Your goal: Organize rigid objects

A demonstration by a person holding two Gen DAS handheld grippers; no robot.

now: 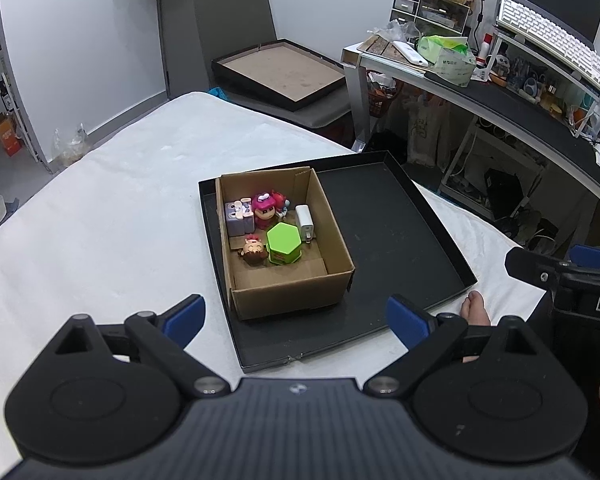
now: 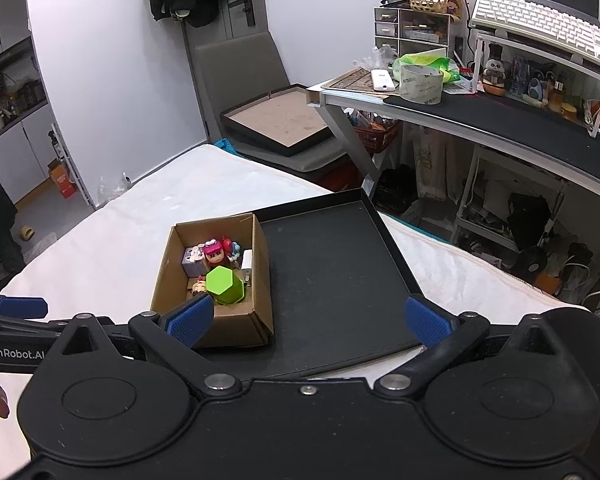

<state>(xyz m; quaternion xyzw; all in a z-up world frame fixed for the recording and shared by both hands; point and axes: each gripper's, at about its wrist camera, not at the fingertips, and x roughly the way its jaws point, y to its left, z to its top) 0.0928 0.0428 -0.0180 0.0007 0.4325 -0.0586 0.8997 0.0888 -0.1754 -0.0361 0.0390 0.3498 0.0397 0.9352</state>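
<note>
Currently both grippers empty: left gripper (image 1: 296,320) jaws spread wide, above near edge of black tray (image 1: 400,240); right gripper (image 2: 310,318) likewise spread, nothing btwn fingers. Cardboard box (image 1: 292,292) sits in tray's left part, on white mattress (image 1: 100,220). Inside box: green hexagonal container (image 1: 284,244) upright, white charger (image 1: 305,220) just beside it, pink-hat figurine (image 1: 265,207), grey block toy (image 1: 238,218), small brown-haired figurine (image 1: 253,251). Rest of tray bare.
</note>
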